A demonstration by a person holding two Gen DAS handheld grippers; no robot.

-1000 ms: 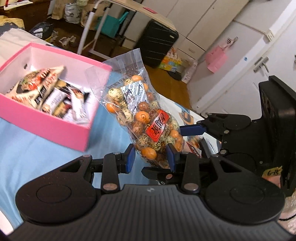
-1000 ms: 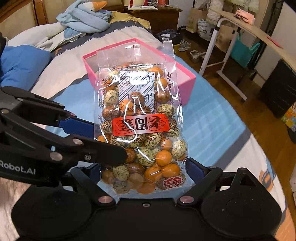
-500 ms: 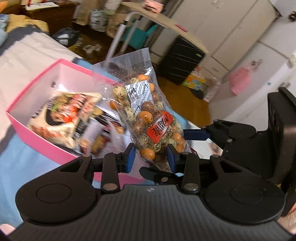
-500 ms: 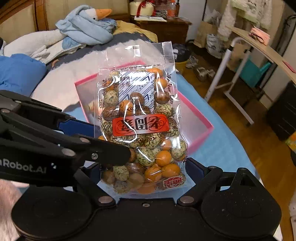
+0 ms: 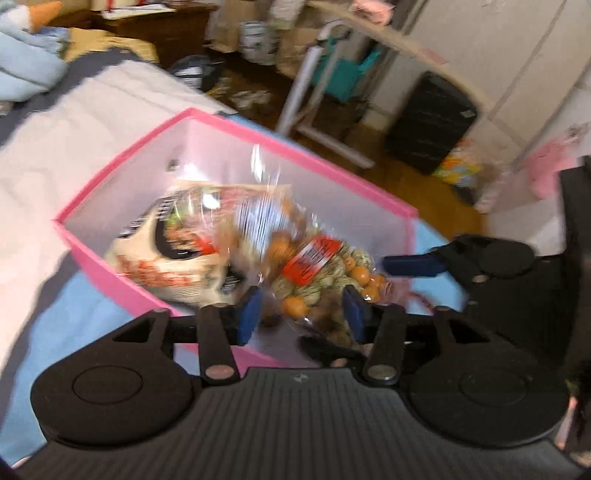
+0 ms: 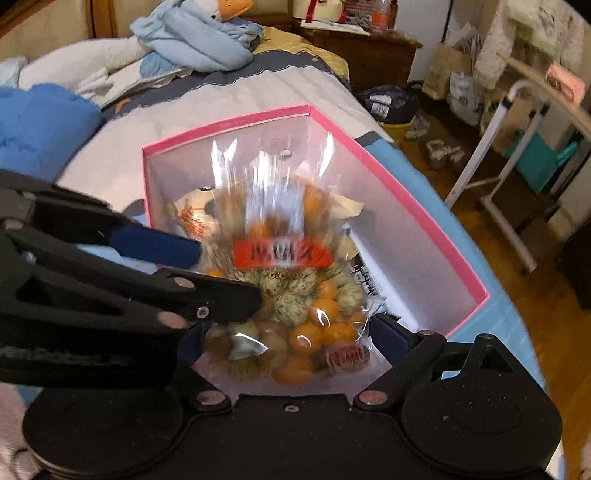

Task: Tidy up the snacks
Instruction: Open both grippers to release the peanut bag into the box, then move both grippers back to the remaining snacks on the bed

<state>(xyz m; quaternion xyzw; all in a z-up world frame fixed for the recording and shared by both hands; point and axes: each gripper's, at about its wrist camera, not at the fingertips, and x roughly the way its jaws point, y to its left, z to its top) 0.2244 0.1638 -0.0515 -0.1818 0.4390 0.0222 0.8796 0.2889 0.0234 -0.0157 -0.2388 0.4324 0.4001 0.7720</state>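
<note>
Both of my grippers have carried the clear bag of coated nuts (image 6: 291, 295) from beside the pink box (image 6: 424, 206) to directly over its open top, so that the box, which a second ago sat off to one side, fills the middle of each wrist view. Through the left wrist camera I see the left gripper (image 5: 301, 314) with its blue pads standing apart on either side of the bag's lower end; its jaws have just been opening, the bag lies between them, and I see a gap at the left pad, so the pads are not pressing on it. The bag is blurred in that view, its red label (image 5: 312, 254) smeared. From the right wrist camera I see the right gripper (image 6: 284, 343) spread wide around the bottom of the bag, the right pad close against the plastic edge, while the left-hand pad is hidden behind the other tool's black arm, so I cannot tell whether this pair truly clamps the bag. The bag hangs over the box interior, its clear top toward the far wall. Beneath it, inside the box, lies a cream snack packet (image 5: 166, 254) with red print. The box rests on a light blue sheet (image 6: 495, 317) on the bed, and a blue plush toy (image 6: 199, 33) lies at the far end.
</note>
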